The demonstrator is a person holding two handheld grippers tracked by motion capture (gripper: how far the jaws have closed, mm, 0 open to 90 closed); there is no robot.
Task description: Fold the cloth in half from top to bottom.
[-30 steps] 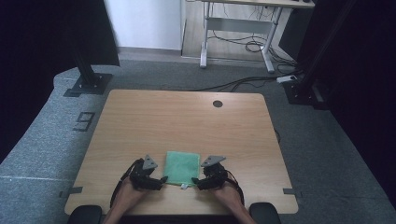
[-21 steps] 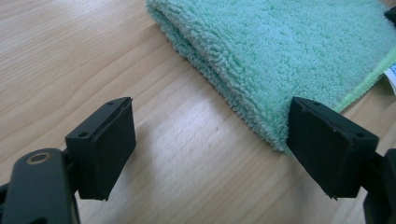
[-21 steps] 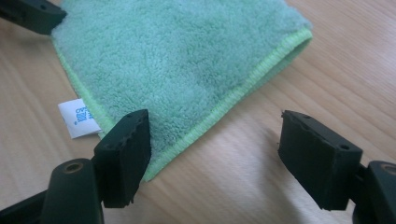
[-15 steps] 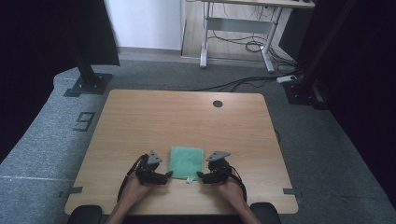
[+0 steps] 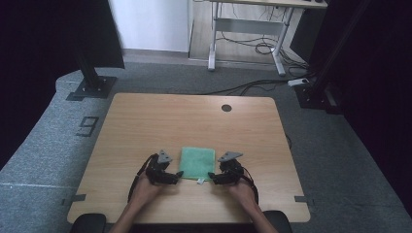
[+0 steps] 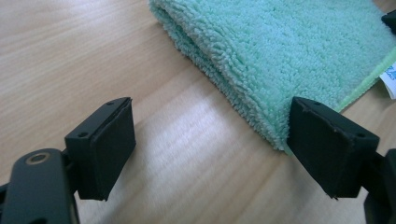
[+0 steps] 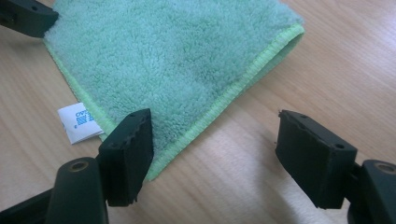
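Here a folded green towel (image 5: 197,162) lies on the table (image 5: 145,121) near its front edge, between the left tongs (image 5: 178,174) and right tongs (image 5: 211,175), both open and gripping nothing. Its white tag (image 7: 79,122) bears blue print too small to read.

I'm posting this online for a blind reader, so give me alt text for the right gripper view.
A folded green terry cloth with a stitched lime edge lies flat on a light wooden table, its near corner reaching between the open black jaws of the right gripper. A small white care label sticks out at its left edge, and the left gripper's black jaw tip sits at the top left.
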